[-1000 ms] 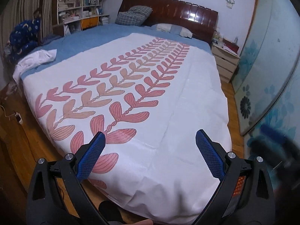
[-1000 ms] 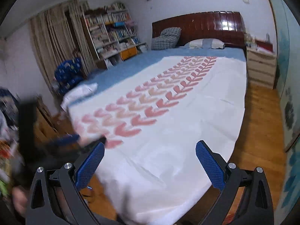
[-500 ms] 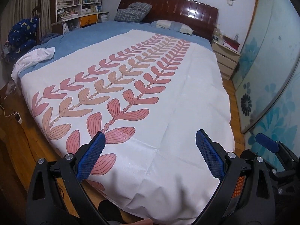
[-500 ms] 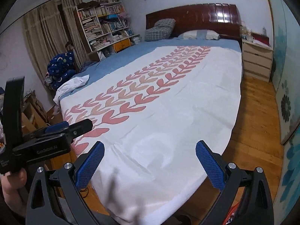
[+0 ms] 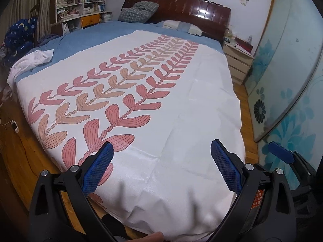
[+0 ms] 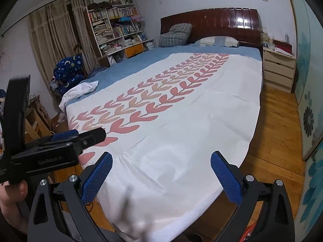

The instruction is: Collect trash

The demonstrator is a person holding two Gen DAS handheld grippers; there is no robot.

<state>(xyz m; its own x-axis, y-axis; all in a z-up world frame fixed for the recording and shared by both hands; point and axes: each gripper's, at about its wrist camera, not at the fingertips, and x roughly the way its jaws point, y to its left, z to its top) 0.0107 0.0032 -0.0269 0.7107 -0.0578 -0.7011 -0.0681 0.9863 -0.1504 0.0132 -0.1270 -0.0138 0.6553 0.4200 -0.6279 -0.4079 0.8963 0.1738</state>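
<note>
Bedroom with a wooden floor (image 6: 272, 133): a bed (image 5: 84, 38) carries a white spread (image 5: 181, 104) printed with pink leaves, below a dark headboard (image 6: 228, 20). Both the left gripper (image 5: 161, 167) and right gripper (image 6: 161, 173) hover at the bed's foot, jaws spread apart and empty. No trash can be made out.

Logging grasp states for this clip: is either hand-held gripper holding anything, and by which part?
Nothing is held. The left hand-held gripper and right hand-held gripper both stand open and empty above the foot of the bedspread.
</note>
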